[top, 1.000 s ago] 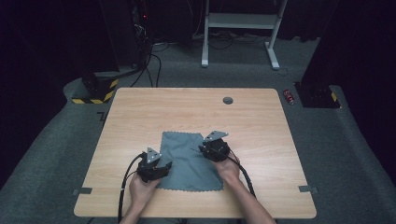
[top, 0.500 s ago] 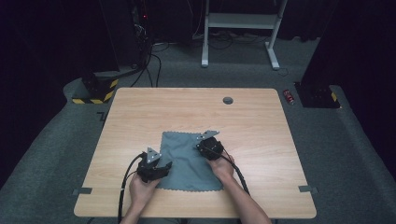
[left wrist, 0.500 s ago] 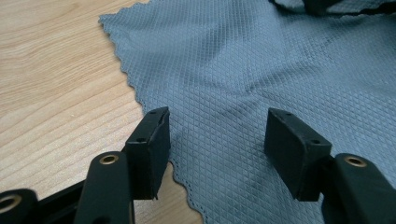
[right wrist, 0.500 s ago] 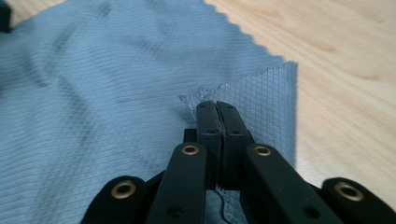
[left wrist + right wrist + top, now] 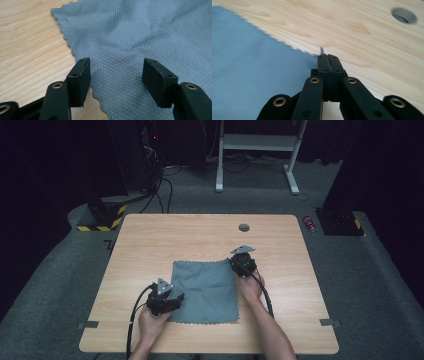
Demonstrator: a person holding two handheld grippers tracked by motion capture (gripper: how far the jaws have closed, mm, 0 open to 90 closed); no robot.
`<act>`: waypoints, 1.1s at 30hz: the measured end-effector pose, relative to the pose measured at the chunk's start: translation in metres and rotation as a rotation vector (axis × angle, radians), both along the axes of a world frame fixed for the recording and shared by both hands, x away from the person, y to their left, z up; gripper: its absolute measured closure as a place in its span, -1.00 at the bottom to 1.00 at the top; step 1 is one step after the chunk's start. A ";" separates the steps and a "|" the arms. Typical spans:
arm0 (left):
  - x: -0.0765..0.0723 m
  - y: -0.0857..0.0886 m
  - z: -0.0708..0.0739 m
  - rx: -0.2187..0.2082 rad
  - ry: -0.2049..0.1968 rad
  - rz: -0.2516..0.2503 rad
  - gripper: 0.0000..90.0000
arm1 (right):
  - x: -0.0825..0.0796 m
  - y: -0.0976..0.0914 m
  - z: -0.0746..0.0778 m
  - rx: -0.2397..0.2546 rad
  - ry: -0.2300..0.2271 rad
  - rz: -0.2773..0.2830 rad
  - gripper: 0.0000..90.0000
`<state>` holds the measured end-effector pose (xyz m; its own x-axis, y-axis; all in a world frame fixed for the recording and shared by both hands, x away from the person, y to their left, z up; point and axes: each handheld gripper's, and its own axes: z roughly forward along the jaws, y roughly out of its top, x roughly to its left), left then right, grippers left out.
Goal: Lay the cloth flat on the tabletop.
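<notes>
Pinching cloth [image 5: 262, 82] corner apparently, right gripper [image 5: 327, 56], table hole [image 5: 404, 15] beyond

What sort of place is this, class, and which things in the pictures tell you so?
Probably a lab or workshop set up for recording: a wooden table with a cable hole, trailing floor cables, and a hazard-striped block on grey carpet.

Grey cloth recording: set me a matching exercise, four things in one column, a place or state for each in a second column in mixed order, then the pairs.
Things:
1. left gripper
2. right gripper
3. grey cloth
4. round hole in the table

Places or states:
A. spread flat on the wooden top
B. jaws shut at the cloth's far right corner
C. near the far edge, beyond the cloth
D. jaws open over the cloth's near left corner

Pairs: 1-D, 2-B, 3-A, 4-C
</notes>
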<state>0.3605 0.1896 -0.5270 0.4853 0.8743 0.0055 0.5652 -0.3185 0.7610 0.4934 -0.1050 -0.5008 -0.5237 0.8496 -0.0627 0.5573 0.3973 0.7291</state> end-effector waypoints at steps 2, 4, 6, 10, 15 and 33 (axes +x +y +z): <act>-0.001 0.000 0.000 -0.001 0.002 0.000 -0.13 | 0.008 -0.009 -0.012 0.009 0.064 -0.059 0.90; -0.001 0.000 0.000 -0.002 0.002 0.000 -0.13 | 0.007 -0.011 -0.013 0.017 0.066 -0.069 0.85; -0.001 0.000 0.000 0.000 0.001 0.003 -0.12 | -0.006 -0.013 -0.003 0.061 0.026 -0.048 0.72; -0.001 0.000 0.000 0.004 0.000 0.006 -0.12 | -0.044 -0.004 0.006 0.081 0.014 0.105 0.58; 0.001 -0.002 0.003 0.026 0.008 -0.001 -0.13 | -0.078 -0.004 -0.006 0.092 0.055 0.190 0.49; 0.010 -0.013 0.005 0.029 0.048 -0.021 -0.18 | -0.119 -0.030 -0.022 0.030 0.011 0.211 0.30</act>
<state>0.3708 0.1767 -0.5220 0.5036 0.8639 0.0069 0.5937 -0.3519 0.7237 0.3745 -0.1347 -0.5230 -0.6904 0.7227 -0.0326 0.4720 0.4841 0.7368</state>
